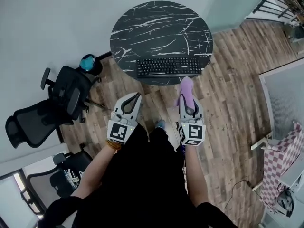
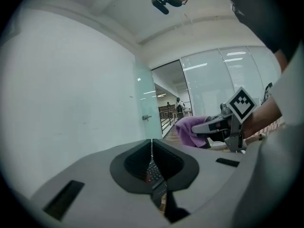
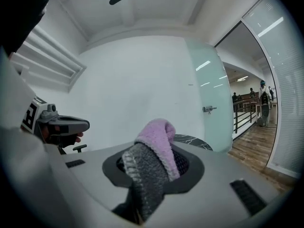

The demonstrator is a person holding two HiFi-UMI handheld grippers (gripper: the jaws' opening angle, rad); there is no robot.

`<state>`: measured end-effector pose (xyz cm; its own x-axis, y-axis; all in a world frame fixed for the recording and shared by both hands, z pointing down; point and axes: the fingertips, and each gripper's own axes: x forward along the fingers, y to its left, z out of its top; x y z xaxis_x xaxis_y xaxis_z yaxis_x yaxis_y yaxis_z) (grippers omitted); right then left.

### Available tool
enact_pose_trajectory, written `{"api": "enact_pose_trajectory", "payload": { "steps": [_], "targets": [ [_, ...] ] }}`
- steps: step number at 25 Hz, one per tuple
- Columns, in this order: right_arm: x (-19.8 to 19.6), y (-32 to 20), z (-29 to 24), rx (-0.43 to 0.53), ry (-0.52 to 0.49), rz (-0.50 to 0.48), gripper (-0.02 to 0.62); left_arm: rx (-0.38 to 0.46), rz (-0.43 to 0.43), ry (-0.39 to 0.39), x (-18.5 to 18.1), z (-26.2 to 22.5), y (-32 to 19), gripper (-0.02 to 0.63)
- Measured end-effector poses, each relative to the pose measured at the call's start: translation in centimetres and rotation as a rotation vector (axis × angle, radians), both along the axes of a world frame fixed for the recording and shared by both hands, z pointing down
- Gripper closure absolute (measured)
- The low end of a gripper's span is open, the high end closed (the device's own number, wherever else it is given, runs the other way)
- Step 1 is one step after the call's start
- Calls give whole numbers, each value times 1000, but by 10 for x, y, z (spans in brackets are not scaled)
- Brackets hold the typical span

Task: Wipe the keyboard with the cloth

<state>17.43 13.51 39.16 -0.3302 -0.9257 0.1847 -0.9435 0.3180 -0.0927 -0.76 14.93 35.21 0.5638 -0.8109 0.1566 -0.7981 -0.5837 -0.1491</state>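
Between the right gripper's [image 1: 187, 103] jaws sits the cloth [image 3: 154, 156], lilac on one face and grey on the other. It is clamped and bunched, and its free end stands beyond the tips. Left gripper [image 2: 152, 148]: jaws pressed together, nothing between them. Both grippers are held roughly level, side by side and apart, short of the table [image 1: 156, 25], over wood floor [image 1: 228, 94]. Cloth hangs clear of the table, just off its near edge. Keyboard [image 1: 168, 66], black, lies on the table at that near edge, long side along the rim, touched by neither cloth nor gripper. Office chair [image 1: 52, 106] stands left of the table.
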Motion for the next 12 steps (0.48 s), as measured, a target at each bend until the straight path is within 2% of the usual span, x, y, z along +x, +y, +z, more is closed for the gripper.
{"api": "enact_pose_trajectory", "payload": {
  "steps": [4,8,12],
  "targets": [
    [16,-38,27,-75,17,26,480,-35,7,-12,-5,24,-33,586],
    [19,-93,51,-123,57,65,480,-35,73,-69,-18,51,-82,586],
    [25,-134,77,-183,145,109,480,-67,137,-68,-29,96,-126,586]
  ]
}}
